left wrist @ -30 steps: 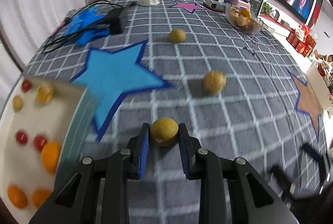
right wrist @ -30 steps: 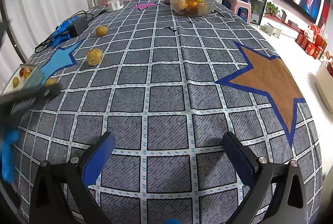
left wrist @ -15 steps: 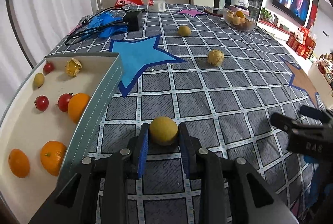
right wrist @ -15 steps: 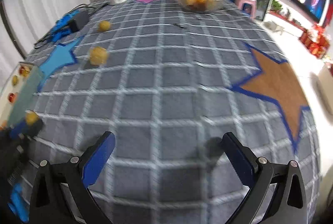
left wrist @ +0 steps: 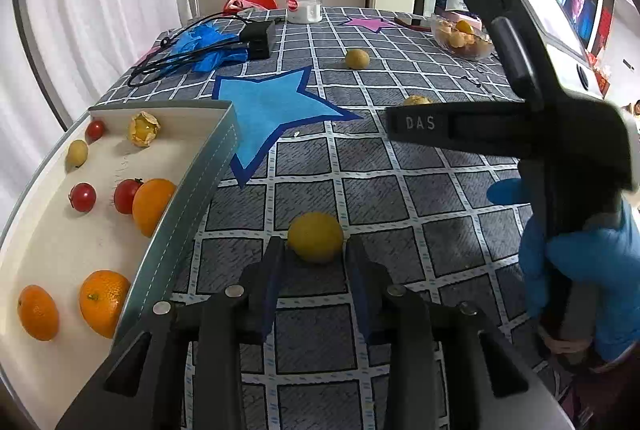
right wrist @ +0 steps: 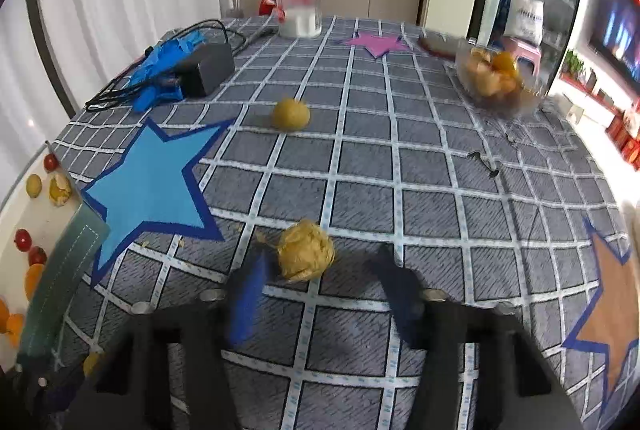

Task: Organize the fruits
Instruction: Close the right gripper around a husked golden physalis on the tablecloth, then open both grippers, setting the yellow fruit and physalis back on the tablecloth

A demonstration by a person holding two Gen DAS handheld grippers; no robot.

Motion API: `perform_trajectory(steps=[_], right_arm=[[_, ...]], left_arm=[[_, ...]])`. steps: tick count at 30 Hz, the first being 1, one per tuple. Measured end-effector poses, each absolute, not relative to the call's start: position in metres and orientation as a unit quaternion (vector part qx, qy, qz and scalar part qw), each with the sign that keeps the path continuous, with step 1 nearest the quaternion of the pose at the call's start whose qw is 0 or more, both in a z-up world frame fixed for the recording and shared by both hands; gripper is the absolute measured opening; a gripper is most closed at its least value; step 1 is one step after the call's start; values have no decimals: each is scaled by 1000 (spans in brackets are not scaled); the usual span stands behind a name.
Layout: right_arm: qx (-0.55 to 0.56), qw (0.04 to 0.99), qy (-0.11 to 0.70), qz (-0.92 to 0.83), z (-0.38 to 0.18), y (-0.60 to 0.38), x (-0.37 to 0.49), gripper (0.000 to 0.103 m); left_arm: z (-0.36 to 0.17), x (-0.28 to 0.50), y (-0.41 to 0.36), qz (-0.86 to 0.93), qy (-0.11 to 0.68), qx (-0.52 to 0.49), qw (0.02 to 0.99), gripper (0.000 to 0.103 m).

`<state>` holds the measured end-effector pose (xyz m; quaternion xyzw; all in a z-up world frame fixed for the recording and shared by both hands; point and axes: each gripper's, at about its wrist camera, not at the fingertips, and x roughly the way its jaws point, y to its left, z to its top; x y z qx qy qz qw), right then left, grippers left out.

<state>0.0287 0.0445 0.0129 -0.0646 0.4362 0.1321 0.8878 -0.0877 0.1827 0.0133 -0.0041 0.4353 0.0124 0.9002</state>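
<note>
My left gripper (left wrist: 316,254) is shut on a small round yellow fruit (left wrist: 315,237), held above the tablecloth just right of the white tray (left wrist: 188,170). The tray holds oranges (left wrist: 105,302), cherry tomatoes (left wrist: 83,196) and a husked physalis (left wrist: 144,128). My right gripper (right wrist: 320,270) is open, its blue-padded fingers on either side of a papery husked physalis (right wrist: 306,250) lying on the cloth. A second yellow fruit (right wrist: 291,114) lies farther back. The right gripper's body (left wrist: 540,134) crosses the left wrist view.
A glass bowl of fruit (right wrist: 496,78) stands at the back right. A plastic bottle (right wrist: 298,4), a black adapter with cables (right wrist: 206,72) and blue gloves (right wrist: 168,50) lie at the back left. The tray's edge (right wrist: 60,262) is at left.
My right gripper has swung left and forward across the table to straddle the husked physalis. My left gripper has drawn back beside the tray, still holding the yellow fruit.
</note>
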Motion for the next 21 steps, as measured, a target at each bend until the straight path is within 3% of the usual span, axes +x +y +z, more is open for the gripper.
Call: perform_trajectory(steps=[16, 17, 18, 19, 20, 21], right_arm=[[-33, 895, 433, 100, 20, -69, -108, 28], [-35, 899, 427, 94, 20, -72, -113, 38], [-34, 901, 423, 91, 19, -75, -116, 71], [-31, 901, 422, 91, 18, -77, -117, 90], [-25, 900, 424, 94, 19, -78, -117, 101], [-17, 905, 414, 100, 23, -80, -118, 101]], left_arm=[[12, -112, 166, 4, 422, 36, 906, 37], [12, -116, 162, 8, 415, 51, 909, 43], [12, -117, 159, 13, 411, 63, 909, 53], [12, -117, 158, 9, 412, 63, 909, 63], [11, -115, 161, -5, 419, 50, 906, 86], [9, -114, 164, -17, 429, 34, 902, 90]])
